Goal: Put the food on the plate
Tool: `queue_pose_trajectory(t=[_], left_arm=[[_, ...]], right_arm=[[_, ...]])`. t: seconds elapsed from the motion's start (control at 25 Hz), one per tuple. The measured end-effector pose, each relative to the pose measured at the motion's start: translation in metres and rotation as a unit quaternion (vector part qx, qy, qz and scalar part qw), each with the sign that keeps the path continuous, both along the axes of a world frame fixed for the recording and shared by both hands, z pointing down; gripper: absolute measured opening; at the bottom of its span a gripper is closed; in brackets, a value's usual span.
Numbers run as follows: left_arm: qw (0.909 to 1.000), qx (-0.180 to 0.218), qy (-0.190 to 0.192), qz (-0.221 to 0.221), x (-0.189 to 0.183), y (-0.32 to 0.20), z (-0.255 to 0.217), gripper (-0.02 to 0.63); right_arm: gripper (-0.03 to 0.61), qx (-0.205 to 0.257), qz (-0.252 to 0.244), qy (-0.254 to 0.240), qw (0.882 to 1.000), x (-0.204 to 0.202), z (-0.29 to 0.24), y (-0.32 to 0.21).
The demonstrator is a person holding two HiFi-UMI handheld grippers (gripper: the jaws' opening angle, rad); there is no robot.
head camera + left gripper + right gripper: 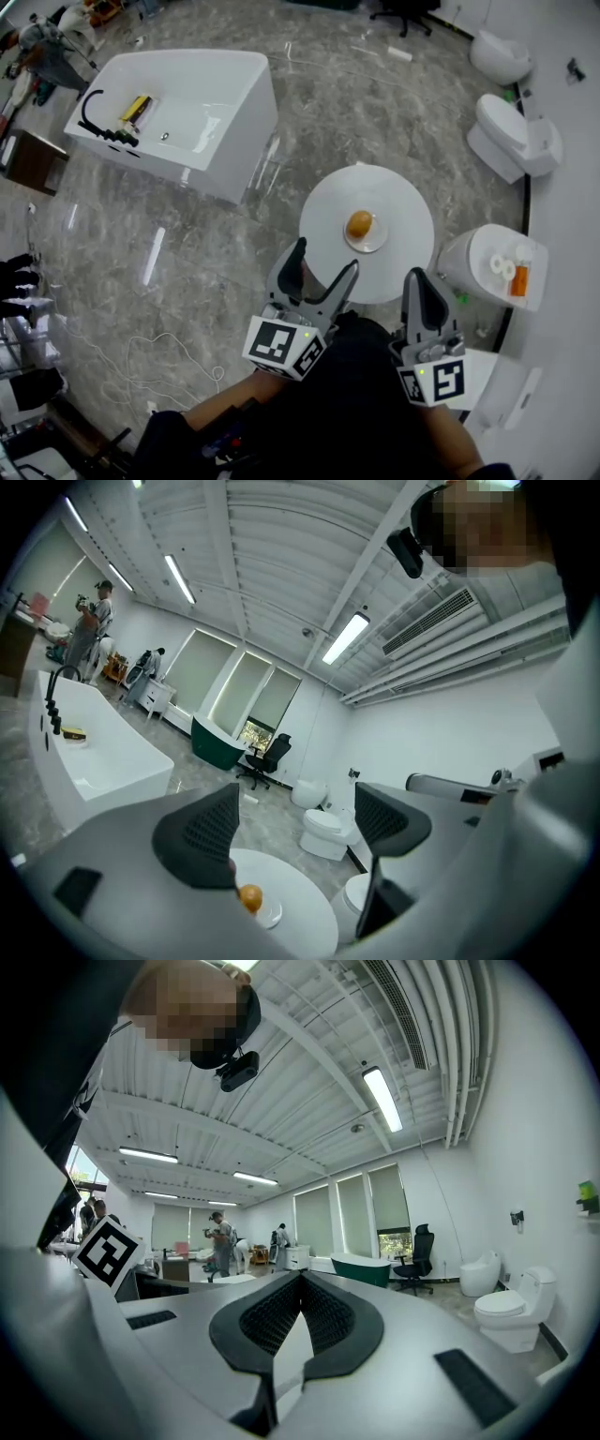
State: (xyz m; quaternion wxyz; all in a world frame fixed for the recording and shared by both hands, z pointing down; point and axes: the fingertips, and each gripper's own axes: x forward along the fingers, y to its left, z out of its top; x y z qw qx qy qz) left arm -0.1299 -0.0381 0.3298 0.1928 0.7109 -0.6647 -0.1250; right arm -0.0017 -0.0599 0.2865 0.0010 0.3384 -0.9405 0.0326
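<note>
Two hand-held grippers hang close to the person's body, well apart from the table. One round, golden-brown piece of food (359, 224) sits on a small white plate (375, 245) near the middle of a round, glossy white table (328, 202). Judging by this, the task looks finished, with nothing left to move. The left gripper (326, 258) is spread wide and empty. The right gripper (415, 277) is clenched, with nothing between its jaws. Both carry black, ribbed, wedge-shaped pads. Underneath lies a polished grey, marble-patterned floor (187, 244).
</note>
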Motion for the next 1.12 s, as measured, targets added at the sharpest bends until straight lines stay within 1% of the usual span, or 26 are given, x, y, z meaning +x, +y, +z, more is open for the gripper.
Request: queue_pose_trajectory(t=[0.12, 0.2, 0.28, 0.32, 0.44, 0.52, 0.6, 0.64, 0.72, 0.84, 1.04, 1.12], left_arm=[[0.9997, 0.019, -0.011, -0.014, -0.009, 0.006, -0.009, 0.374], [0.9993, 0.027, -0.011, -0.021, -0.017, 0.011, -0.011, 0.320], [0.9993, 0.027, -0.008, -0.023, -0.022, 0.013, -0.010, 0.302], [0.9993, 0.026, -0.010, -0.026, -0.024, 0.015, -0.010, 0.282], [0.9985, 0.027, -0.027, -0.039, -0.031, 0.019, -0.013, 0.232], [0.9984, 0.029, -0.034, -0.034, -0.031, 0.020, -0.014, 0.193], [0.9986, 0.035, -0.035, -0.021, -0.028, 0.019, -0.015, 0.138], [0.9985, 0.039, -0.035, -0.015, -0.026, 0.018, -0.017, 0.124], [0.9982, 0.046, -0.038, -0.009, -0.024, 0.017, -0.021, 0.123], [0.9975, 0.050, -0.050, -0.005, -0.024, 0.015, -0.024, 0.101], [0.9963, 0.056, -0.065, -0.004, -0.017, 0.014, -0.028, 0.014], [0.9964, 0.054, -0.066, 0.001, -0.014, 0.014, -0.028, 0.002]], right_arm=[[0.006, 0.004, -0.011, -0.002, 1.000, -0.010, 0.000, 0.002], [0.006, 0.006, -0.016, -0.002, 1.000, -0.016, -0.002, 0.002], [0.006, 0.009, -0.021, -0.004, 1.000, -0.022, -0.003, 0.002], [0.006, 0.010, -0.023, -0.005, 1.000, -0.024, -0.003, 0.002], [0.006, 0.011, -0.031, -0.005, 0.999, -0.031, -0.003, 0.005], [0.006, 0.010, -0.036, -0.005, 0.999, -0.035, -0.002, 0.005], [0.006, 0.010, -0.038, -0.006, 0.999, -0.038, -0.002, 0.005], [0.006, 0.010, -0.039, -0.007, 0.999, -0.039, -0.002, 0.005], [0.006, 0.013, -0.040, -0.007, 0.999, -0.042, -0.003, 0.005], [0.006, 0.016, -0.038, -0.004, 0.999, -0.043, -0.003, 0.007], [0.006, 0.007, -0.014, -0.008, 1.000, -0.028, -0.001, -0.001], [0.006, 0.004, -0.008, -0.009, 1.000, -0.024, -0.001, -0.002]])
